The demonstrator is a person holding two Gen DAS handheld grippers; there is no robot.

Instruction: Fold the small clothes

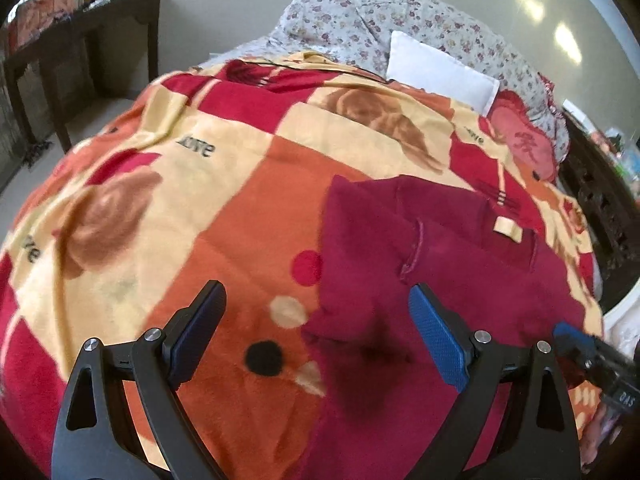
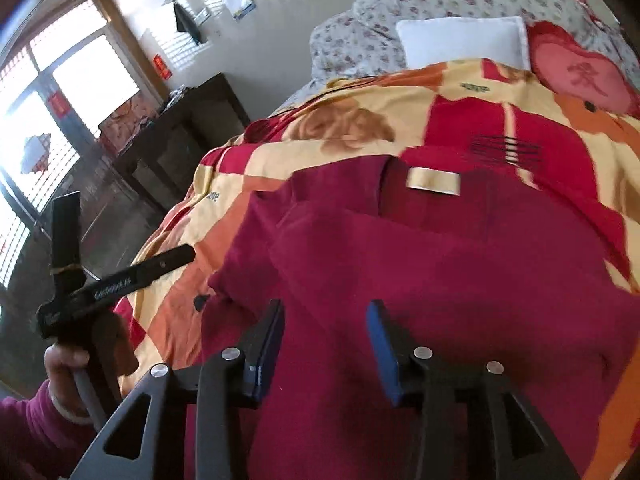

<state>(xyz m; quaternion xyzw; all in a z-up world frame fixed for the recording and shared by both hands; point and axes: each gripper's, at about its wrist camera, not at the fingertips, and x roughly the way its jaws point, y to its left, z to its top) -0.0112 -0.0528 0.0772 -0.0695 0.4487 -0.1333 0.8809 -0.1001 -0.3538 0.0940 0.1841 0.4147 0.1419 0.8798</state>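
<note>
A dark red garment with a small cream label lies spread on a patterned blanket on a bed. My left gripper is open wide and empty, hovering over the garment's left edge. My right gripper is open and empty just above the garment, whose label lies beyond it. The left gripper also shows at the left of the right wrist view, held by a hand. The right gripper's tip shows at the right edge of the left wrist view.
A white pillow, a red heart cushion and a floral quilt lie at the bed's head. A dark wooden table stands left of the bed by the window. Dark furniture is at the right.
</note>
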